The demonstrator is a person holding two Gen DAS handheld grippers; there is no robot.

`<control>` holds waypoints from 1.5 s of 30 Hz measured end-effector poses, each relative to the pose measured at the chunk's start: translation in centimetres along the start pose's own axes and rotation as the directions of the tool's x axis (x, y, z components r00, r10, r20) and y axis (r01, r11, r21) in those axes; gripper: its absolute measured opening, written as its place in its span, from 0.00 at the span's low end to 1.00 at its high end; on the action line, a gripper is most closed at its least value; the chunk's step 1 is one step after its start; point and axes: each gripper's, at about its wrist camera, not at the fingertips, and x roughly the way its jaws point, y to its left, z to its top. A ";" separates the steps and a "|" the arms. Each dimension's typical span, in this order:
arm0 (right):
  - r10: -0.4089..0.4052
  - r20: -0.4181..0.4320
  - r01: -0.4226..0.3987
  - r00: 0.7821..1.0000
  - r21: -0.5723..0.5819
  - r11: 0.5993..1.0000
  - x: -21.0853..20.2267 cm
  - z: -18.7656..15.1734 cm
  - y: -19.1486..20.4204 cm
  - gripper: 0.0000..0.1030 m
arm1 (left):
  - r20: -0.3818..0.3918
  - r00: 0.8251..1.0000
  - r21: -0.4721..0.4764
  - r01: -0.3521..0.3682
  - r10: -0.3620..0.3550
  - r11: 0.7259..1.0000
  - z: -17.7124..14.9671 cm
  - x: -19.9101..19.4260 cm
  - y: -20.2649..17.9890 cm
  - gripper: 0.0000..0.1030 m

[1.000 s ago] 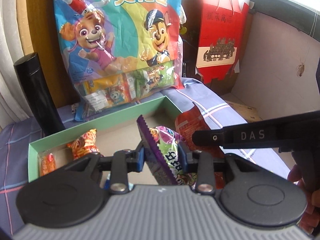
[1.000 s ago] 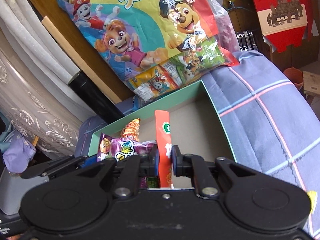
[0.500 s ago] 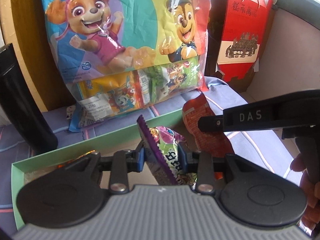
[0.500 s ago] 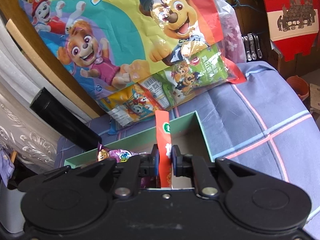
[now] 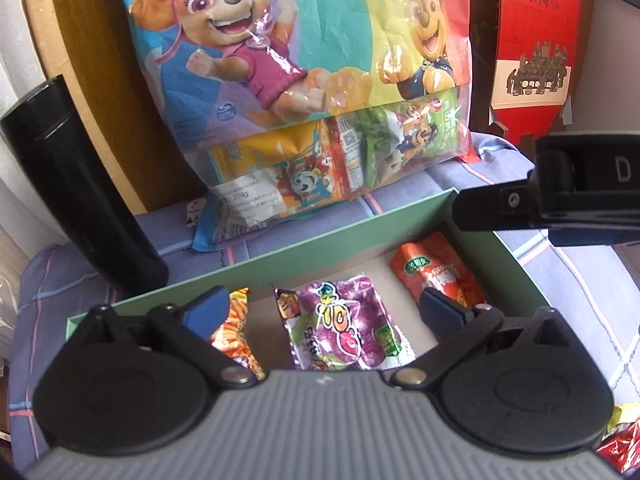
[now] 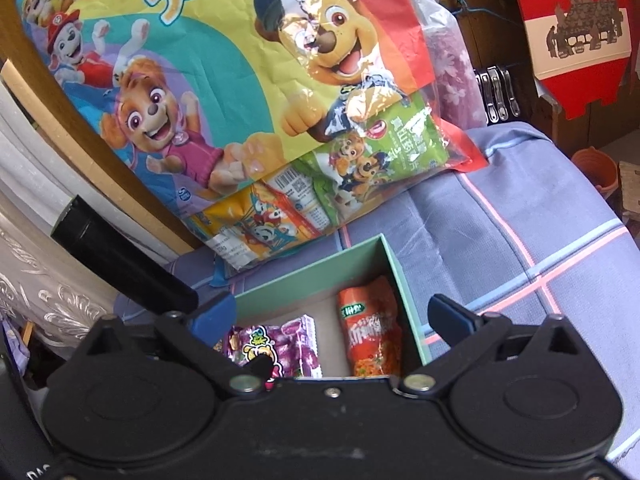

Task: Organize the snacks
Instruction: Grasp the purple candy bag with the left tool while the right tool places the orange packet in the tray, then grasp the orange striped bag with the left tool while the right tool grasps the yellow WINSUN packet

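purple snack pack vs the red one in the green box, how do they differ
The purple snack pack is purple with a cartoon figure; the red snack pack is orange-red with a small green logo at its top. The purple one looks wider and lies mid-box; the red one is narrower and lies near the right wall of the green box. Both lie flat inside, gripped by neither the left gripper nor the right gripper, both open.

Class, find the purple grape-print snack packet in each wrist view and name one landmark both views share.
Left wrist: purple grape-print snack packet, centre, flat in the green box.
Right wrist: packet, lower centre-left, part hidden by the gripper body.
Shared landmark: red-orange snack packet beside it.
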 end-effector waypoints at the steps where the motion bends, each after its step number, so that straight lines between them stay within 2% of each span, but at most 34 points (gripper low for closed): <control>1: -0.007 -0.005 0.007 1.000 0.001 1.000 -0.4 -0.2 0.0 1.00 | -0.003 1.000 -0.004 0.003 -0.003 1.000 -0.1 -0.3 0.1 1.00; 10: -0.055 -0.047 0.056 0.997 0.000 0.998 -4.1 -3.1 0.8 1.00 | -0.029 0.999 -0.024 0.035 -0.036 0.999 -2.3 -4.4 -0.5 1.00; 14: -0.063 -0.057 0.061 0.996 -0.036 0.997 -6.7 -4.8 1.7 1.00 | -0.025 0.999 -0.024 0.044 -0.045 0.999 -3.7 -6.9 -0.7 1.00; 21: -0.106 -0.061 0.104 0.992 -0.029 0.994 -11.4 -9.1 2.3 1.00 | -0.023 0.998 -0.010 0.066 -0.066 0.998 -7.8 -11.2 -0.9 1.00; 24: -0.141 -0.024 0.140 0.990 -0.044 0.989 -13.3 -11.8 2.2 1.00 | -0.041 0.996 0.000 0.079 -0.079 0.997 -10.1 -12.3 -1.3 1.00; 29: -0.180 0.017 0.181 0.984 -0.143 0.973 -15.6 -16.2 2.4 1.00 | -0.079 0.993 0.018 0.088 -0.087 0.996 -13.9 -13.2 -2.0 1.00; 32: -0.183 -0.017 0.178 0.983 -0.167 0.970 -16.4 -18.4 2.2 1.00 | -0.114 0.988 0.007 0.106 -0.105 0.994 -15.8 -13.1 -2.4 1.00; 35: -0.203 -0.090 0.191 0.975 -0.129 0.973 -16.6 -20.3 1.2 1.00 | -0.131 0.984 0.013 0.120 -0.117 0.993 -17.4 -13.2 -3.0 1.00; 44: -0.216 -0.136 0.216 0.967 -0.013 0.976 -16.8 -25.1 -2.0 0.99 | -0.175 0.975 -0.043 0.128 -0.134 0.991 -20.1 -12.1 -3.0 1.00; 45: -0.215 -0.142 0.218 0.966 0.006 0.976 -16.7 -25.3 -2.5 0.92 | -0.176 0.974 -0.052 0.139 -0.146 0.989 -20.1 -11.9 -2.9 0.99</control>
